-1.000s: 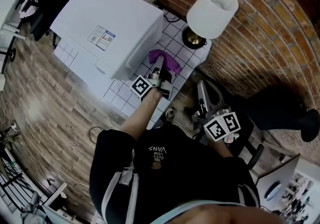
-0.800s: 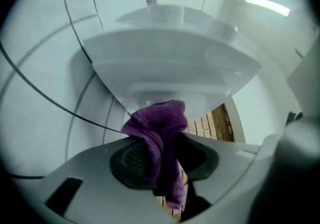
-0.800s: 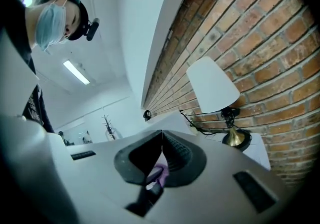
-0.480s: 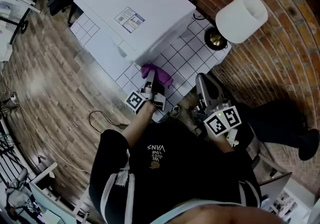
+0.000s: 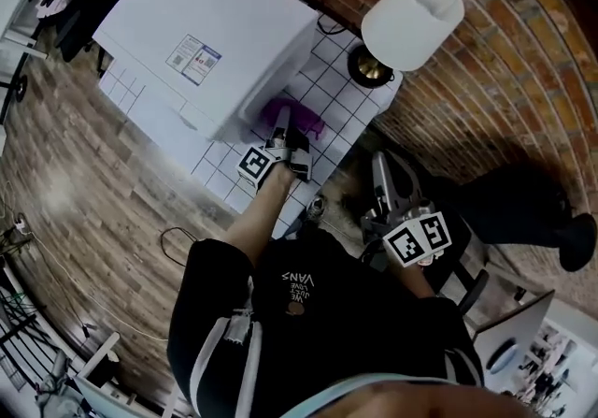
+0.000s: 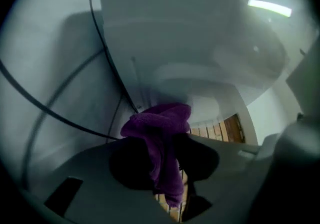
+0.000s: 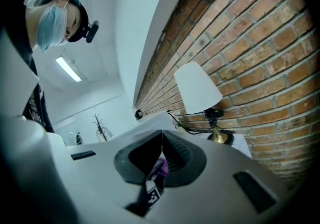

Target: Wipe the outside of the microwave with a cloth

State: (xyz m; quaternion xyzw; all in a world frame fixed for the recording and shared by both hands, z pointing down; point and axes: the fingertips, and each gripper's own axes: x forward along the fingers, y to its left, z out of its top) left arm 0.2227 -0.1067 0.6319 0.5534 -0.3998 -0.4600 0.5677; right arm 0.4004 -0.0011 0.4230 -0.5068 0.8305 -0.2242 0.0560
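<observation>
1. The purple cloth is bunched low against the white microwave's side wall that faces the lamp. It sits just above the tiled table.
2. Your left gripper has its jaws clamped on the cloth, which hangs between them.
3. Your right gripper is held well away from the microwave, its jaws pressed together on nothing.
4. Wiping seems under way on this one side. The top and front likely remain.
5. A label on the microwave's top is too small to read. Your shirt shows "VANS".
</observation>
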